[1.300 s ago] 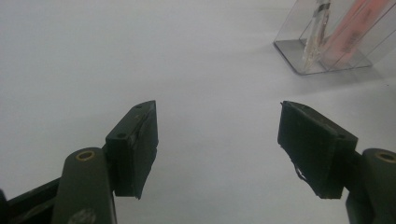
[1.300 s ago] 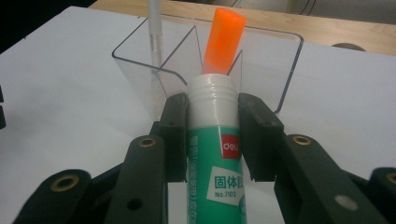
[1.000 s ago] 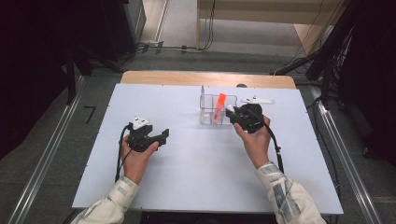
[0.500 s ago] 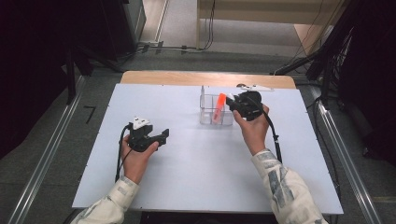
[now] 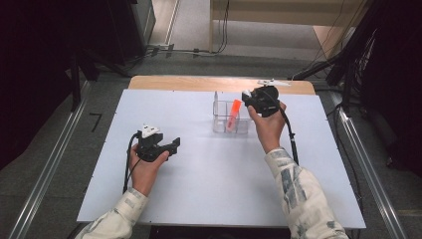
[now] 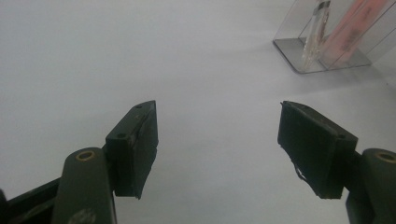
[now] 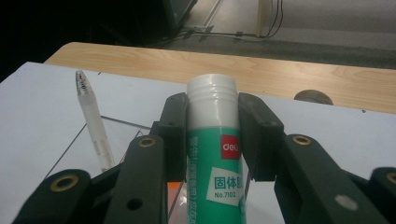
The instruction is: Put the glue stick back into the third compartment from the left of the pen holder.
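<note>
A green-and-white cylindrical glue stick (image 7: pixel 215 154) is clamped by the right gripper (image 7: pixel 212 135) beside the clear acrylic organiser (image 5: pixel 225 121); the left gripper (image 6: pixel 217 140) is held wide, empty.

Black hand-held gripper (image 5: pixel 247 95), patterned sleeves (image 5: pixel 302 191)

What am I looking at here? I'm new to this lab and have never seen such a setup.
A person sits at a white table holding a hand-operated clamp tool in each hand. One picture is taken from above; the other two come from small cameras riding on each tool, looking along its black jaws. The left gripper rests low over the table, jaws open, holding nothing. The right gripper is shut on a green and white glue stick. On the table stands a clear plastic holder containing an orange marker and a clear pen.
</note>
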Tool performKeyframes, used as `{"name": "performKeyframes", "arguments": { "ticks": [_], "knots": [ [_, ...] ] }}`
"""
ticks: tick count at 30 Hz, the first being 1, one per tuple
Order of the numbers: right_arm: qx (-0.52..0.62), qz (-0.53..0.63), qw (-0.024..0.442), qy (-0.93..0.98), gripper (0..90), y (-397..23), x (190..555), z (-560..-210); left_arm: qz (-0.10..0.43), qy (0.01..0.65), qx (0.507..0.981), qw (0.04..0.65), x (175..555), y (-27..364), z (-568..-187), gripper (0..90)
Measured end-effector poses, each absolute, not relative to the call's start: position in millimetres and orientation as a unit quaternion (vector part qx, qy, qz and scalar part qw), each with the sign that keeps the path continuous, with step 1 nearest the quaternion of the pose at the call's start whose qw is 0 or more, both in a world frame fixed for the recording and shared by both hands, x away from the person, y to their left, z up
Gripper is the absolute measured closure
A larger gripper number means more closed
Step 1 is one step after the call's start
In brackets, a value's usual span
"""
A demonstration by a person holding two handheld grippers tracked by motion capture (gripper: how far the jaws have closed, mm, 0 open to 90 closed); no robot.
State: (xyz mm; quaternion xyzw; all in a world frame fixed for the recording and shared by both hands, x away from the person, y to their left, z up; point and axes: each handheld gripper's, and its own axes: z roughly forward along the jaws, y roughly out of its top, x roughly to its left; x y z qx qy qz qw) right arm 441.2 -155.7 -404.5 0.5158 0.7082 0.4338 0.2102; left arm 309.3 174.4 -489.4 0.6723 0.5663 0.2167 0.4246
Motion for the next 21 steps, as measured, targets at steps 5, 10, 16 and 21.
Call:
{"name": "performKeyframes", "arguments": {
  "ticks": [5, 10, 16, 21],
  "knots": [
    [0.519, 0.434, 0.21, 0.706, 62.4, -154.9, 446.9, -405.5, 0.217, 0.566, 0.672, 0.425, 309.5, 174.7, -489.5, 29.9],
    [0.52, 0.434, 0.209, 0.706, 62.4, -153.4, 449.1, -405.5, 0.217, 0.566, 0.672, 0.425, 309.4, 174.4, -489.4, 29.9],
    [0.522, 0.438, 0.208, 0.702, 62.4, -152.3, 451.2, -405.1, 0.216, 0.566, 0.672, 0.425, 309.7, 174.4, -489.6, 29.9],
    [0.523, 0.441, 0.208, 0.699, 62.4, -151.4, 453.6, -405.3, 0.217, 0.566, 0.671, 0.426, 309.7, 174.9, -489.5, 29.9]
  ]
}}
